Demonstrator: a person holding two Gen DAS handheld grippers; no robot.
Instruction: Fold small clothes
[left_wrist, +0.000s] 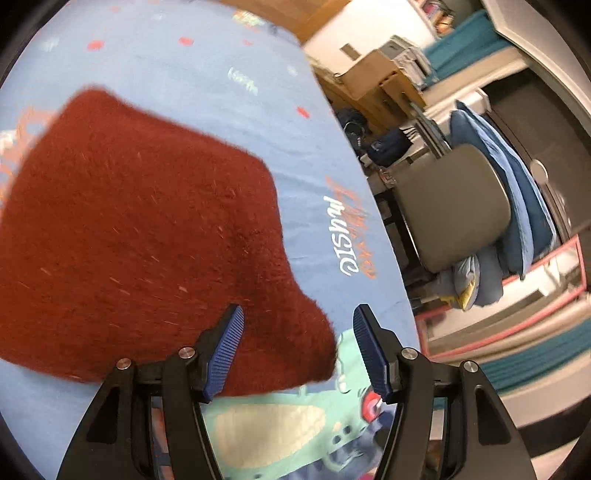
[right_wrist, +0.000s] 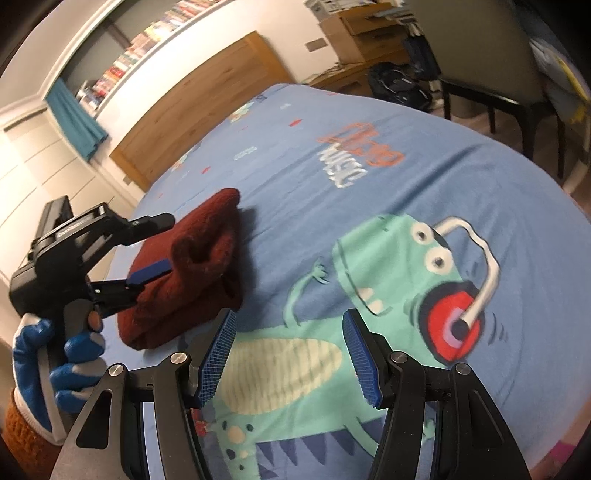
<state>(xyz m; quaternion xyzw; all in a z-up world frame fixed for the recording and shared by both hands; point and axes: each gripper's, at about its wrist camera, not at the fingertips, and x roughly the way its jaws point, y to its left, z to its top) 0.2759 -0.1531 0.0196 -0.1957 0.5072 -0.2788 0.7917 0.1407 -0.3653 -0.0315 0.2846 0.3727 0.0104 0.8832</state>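
Note:
A dark red fuzzy knit garment (left_wrist: 140, 229) lies folded in a thick bundle on the blue bedsheet (left_wrist: 207, 74). My left gripper (left_wrist: 297, 350) is open, its jaws spread around the garment's near corner. In the right wrist view the garment (right_wrist: 192, 280) sits left of centre, and the left gripper (right_wrist: 155, 247) reaches it from the left with a blue pad (right_wrist: 151, 273) against its side. My right gripper (right_wrist: 290, 354) is open and empty, hovering just right of the garment over the green dinosaur print (right_wrist: 373, 266).
The bed's edge runs down the right of the left wrist view. Beyond it stand a grey chair (left_wrist: 454, 206), blue pillows (left_wrist: 517, 184) and cardboard boxes (left_wrist: 373, 74). A wooden headboard (right_wrist: 207, 99) and a bookshelf (right_wrist: 147, 37) stand behind the bed.

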